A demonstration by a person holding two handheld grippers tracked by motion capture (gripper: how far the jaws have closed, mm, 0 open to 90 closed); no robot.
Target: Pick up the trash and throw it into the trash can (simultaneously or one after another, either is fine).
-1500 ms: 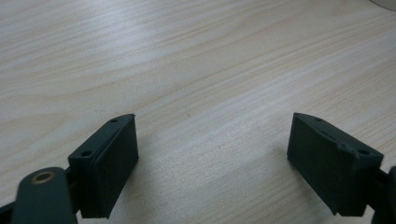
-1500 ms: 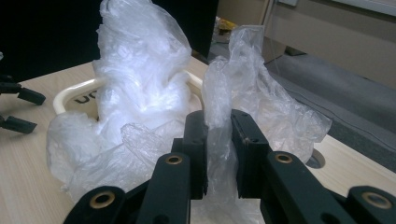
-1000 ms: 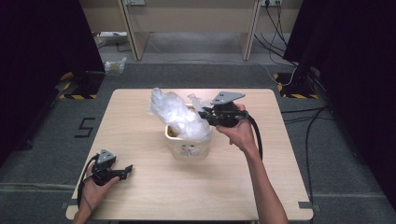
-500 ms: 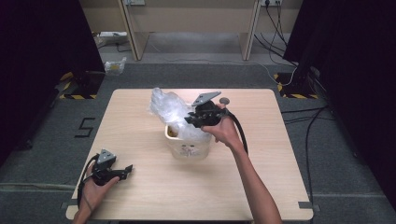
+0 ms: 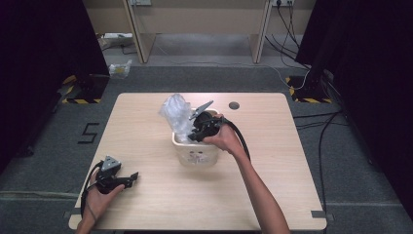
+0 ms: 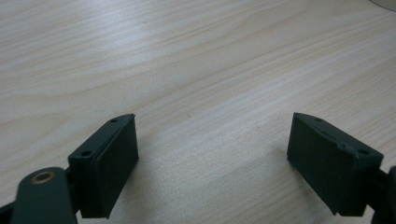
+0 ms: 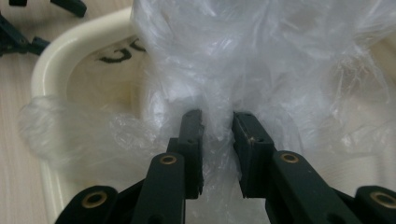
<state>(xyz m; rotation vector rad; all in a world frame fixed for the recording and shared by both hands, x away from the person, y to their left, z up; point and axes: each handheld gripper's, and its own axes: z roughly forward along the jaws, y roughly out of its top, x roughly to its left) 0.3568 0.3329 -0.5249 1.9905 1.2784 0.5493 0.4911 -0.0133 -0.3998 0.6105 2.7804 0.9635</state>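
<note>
While the person's left hand [image 5: 97, 195] rests at the table's seven o'clock corner, the right gripper [image 5: 197, 132] is down in the cream bin [image 5: 195, 156] near the middle of the wooden table [image 5: 272, 161]. From the high view, its nose dips into the bin's mouth from the three o'clock side, with the right hand [image 5: 225, 139] wrapped around its body and the cable looping back over the wrist.

In the right gripper view, the two black jaws stand close together with a bunched fold of the clear plastic bag [image 7: 261, 60] pinched between them; the film gathers into a tight neck right at the pads. The bag billows up and out of the bin toward eleven o'clock in the high view, and part of it drapes over the bin's rim [image 7: 70, 42] in the right gripper view. Dark lettering shows on the bin's inner wall.

The left gripper [image 5: 117, 176] lies low on the table, pointing toward three o'clock. In the left gripper view its jaws stand wide apart over bare wood, gripping nothing.
</note>
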